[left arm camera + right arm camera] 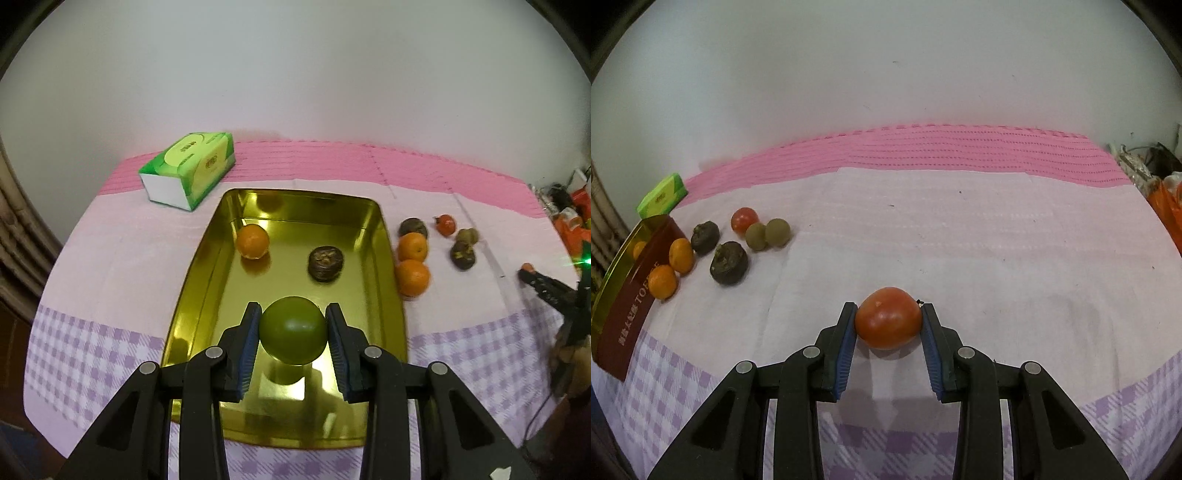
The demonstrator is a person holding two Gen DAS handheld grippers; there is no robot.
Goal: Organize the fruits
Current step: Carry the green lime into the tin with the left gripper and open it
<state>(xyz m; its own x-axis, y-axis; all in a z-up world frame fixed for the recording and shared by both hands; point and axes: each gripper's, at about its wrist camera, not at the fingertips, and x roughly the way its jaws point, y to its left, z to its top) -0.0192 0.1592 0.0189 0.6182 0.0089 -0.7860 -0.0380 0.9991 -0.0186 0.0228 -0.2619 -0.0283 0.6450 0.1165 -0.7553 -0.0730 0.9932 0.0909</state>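
Green fruit [293, 329] clamped in left claw [292, 334] above gold tray [391, 295]; red tomato [888, 318] clamped in right claw [888, 325], well right of tray.

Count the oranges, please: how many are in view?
3. One orange lies in the gold tray, at its far left. Two more sit on the cloth just right of the tray, touching. None seems hidden.
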